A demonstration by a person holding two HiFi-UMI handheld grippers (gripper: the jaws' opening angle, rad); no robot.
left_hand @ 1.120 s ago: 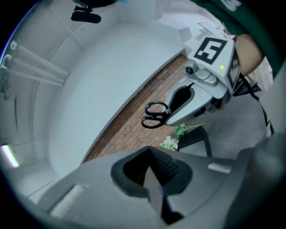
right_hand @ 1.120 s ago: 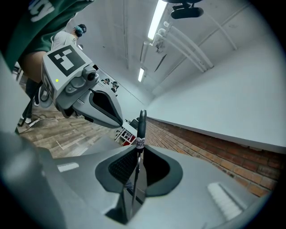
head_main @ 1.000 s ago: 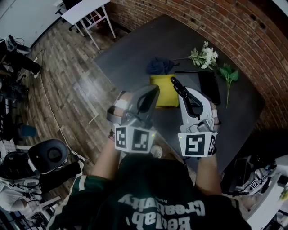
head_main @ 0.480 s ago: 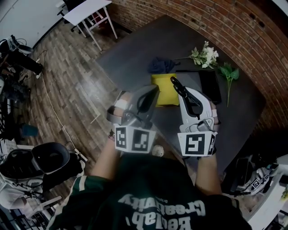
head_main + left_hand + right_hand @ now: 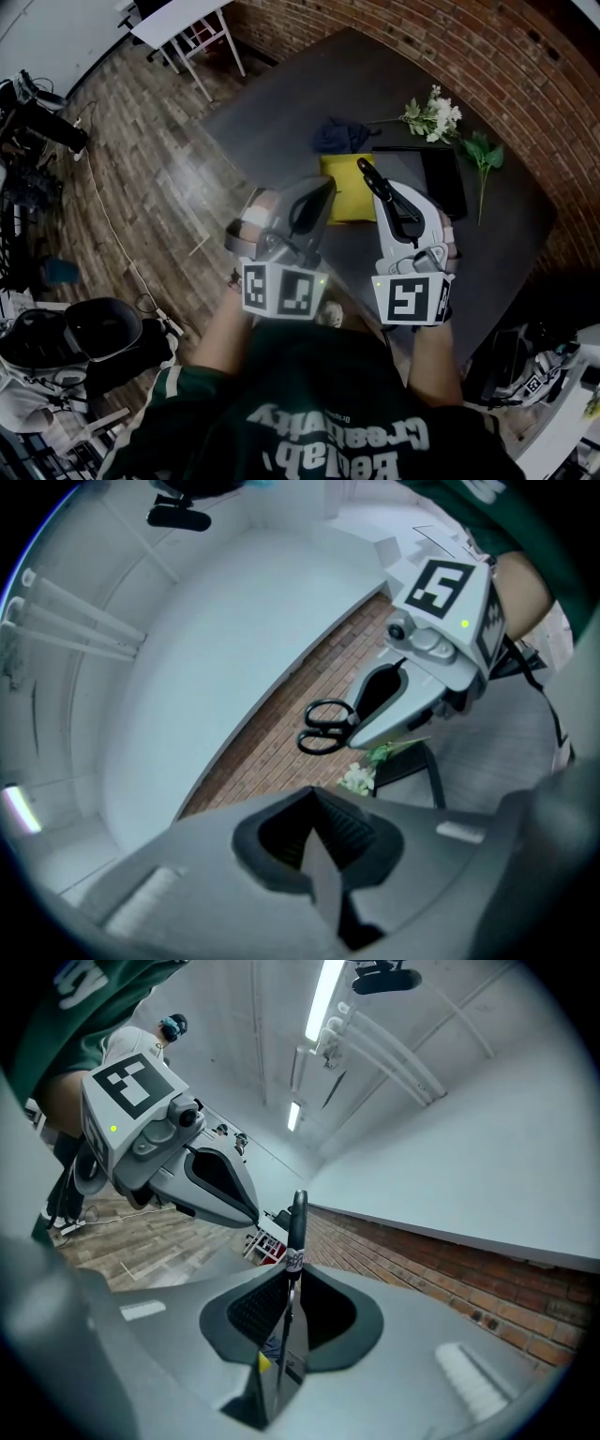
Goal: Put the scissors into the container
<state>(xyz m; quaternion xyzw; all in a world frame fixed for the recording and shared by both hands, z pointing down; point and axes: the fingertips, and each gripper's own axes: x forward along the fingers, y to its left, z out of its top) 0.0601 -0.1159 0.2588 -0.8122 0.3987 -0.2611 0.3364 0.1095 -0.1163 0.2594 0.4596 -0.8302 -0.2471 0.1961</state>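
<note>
Black scissors (image 5: pixel 382 195) stick out of my right gripper (image 5: pixel 379 187), which is shut on their blades with the loop handles pointing away from me. The left gripper view shows the handles (image 5: pixel 326 727) past the right gripper's tip (image 5: pixel 364 735). Seen edge-on in the right gripper view, the scissors (image 5: pixel 295 1234) stand upright between the pads (image 5: pixel 246 1312). My left gripper (image 5: pixel 321 190) is raised beside the right one and is shut with nothing in it (image 5: pixel 319 847). The yellow container (image 5: pixel 341 176) lies on the dark table (image 5: pixel 281 103) below both tips, partly hidden by them.
A crumpled blue cloth (image 5: pixel 339 137) lies just beyond the container. A black flat tray (image 5: pixel 441 178) is to its right, with white flowers (image 5: pixel 431 119) and a green sprig (image 5: pixel 482 155) near the brick wall (image 5: pixel 487 56). Wooden floor and a white table (image 5: pixel 178 23) lie to the left.
</note>
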